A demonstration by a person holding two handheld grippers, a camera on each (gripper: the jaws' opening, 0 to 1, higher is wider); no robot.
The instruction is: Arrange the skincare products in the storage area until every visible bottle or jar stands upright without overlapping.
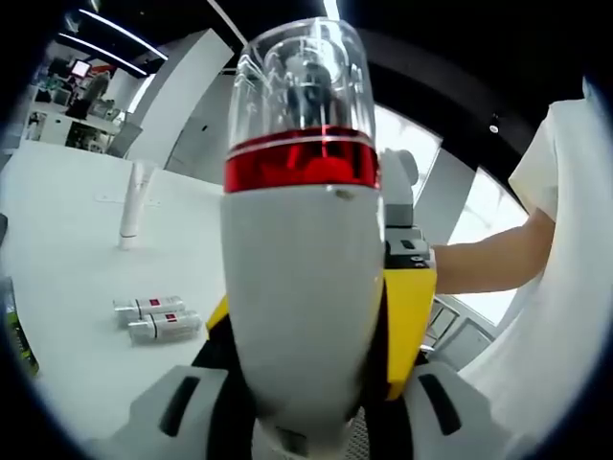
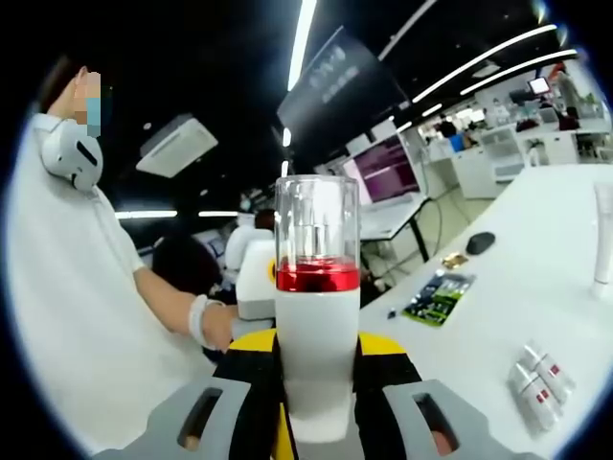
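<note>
A white bottle (image 1: 302,297) with a red band and a clear cap stands upright, held in the air between both grippers, which face each other. In the left gripper view it sits very close between my left gripper's (image 1: 311,426) grey jaws, whose dark pads press its base. The right gripper's yellow body (image 1: 412,316) shows behind it. In the right gripper view the same bottle (image 2: 317,335) rises between my right gripper's (image 2: 316,422) jaws, which close on its sides. Two small silver tubes (image 1: 158,318) with red labels lie side by side on the white table (image 1: 67,240).
A tall white tube (image 1: 132,206) stands upright further back on the table. A green and black packet (image 2: 439,295) and a black mouse (image 2: 480,242) lie near the table's edge. A person in a white shirt (image 2: 57,316) stands close, one hand (image 2: 215,326) on the left gripper.
</note>
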